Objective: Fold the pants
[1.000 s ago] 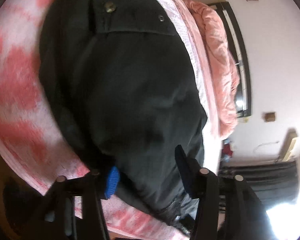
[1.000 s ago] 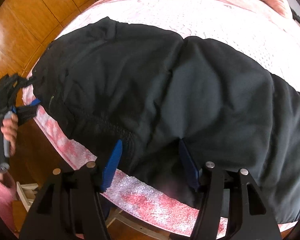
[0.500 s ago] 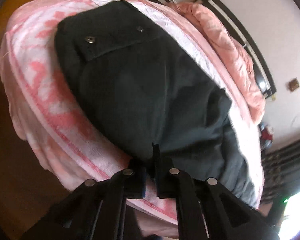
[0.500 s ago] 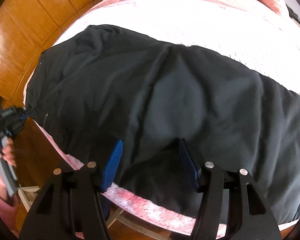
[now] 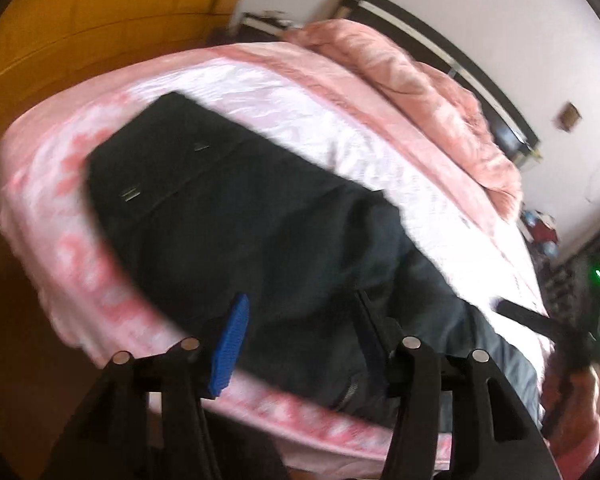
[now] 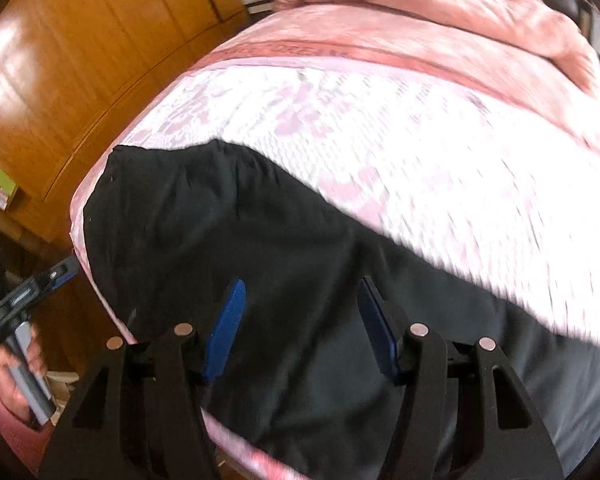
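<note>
Black pants [image 5: 260,216] lie flat along the near edge of the bed, with a buttoned pocket flap at the far left end; they also fill the lower half of the right wrist view [image 6: 284,280]. My left gripper [image 5: 300,320] is open and empty, held just off the bed edge over the pants. My right gripper [image 6: 300,308] is open and empty above the pants' middle. The left gripper and the hand holding it show at the left edge of the right wrist view [image 6: 24,304].
The bed has a pink and white patterned cover [image 6: 420,152]. A bunched pink duvet [image 5: 412,84] lies at the far side by a dark headboard [image 5: 440,44]. Wooden wardrobe doors [image 6: 80,60] stand to the left. The bed's near edge [image 5: 300,408] drops to a wooden floor.
My left gripper was shut on the pants' edge half a second ago; it has opened, let go and pulled back. Both cameras have drawn away and the pants lie flatter.
</note>
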The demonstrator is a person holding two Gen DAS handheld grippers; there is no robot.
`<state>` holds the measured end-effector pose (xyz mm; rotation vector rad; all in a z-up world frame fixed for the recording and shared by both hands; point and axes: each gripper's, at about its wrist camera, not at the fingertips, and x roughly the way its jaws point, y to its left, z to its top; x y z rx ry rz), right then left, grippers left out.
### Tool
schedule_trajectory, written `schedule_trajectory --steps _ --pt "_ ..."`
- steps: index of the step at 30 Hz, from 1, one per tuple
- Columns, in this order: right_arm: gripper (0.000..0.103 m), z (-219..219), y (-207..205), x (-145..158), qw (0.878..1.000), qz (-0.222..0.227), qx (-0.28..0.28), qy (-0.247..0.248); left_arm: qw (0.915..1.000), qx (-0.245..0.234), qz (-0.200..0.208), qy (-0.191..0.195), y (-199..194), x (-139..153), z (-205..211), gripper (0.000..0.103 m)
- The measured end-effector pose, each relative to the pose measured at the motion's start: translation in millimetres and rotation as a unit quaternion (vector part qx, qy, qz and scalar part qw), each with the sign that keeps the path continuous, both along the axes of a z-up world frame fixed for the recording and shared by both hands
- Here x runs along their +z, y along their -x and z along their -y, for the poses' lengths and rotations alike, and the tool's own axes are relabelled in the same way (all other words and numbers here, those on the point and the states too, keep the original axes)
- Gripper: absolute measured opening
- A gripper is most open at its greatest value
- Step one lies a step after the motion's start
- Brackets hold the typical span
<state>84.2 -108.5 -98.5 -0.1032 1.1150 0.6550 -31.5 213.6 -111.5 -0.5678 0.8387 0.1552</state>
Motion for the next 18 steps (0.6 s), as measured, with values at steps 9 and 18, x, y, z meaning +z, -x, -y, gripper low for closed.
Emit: schedule_trajectory --steps 9,18 --pt "0.059 -90 -64 -49 0.997 -0.043 0.063 0.021 0.9966 -0.018 -0.08 -0.001 -85 -45 -29 0.061" --pt "0.042 -136 -69 -78 0.991 -0.018 0.104 0.083 0.9966 -0.012 -0.08 0.015 -103 -55 -49 0.064"
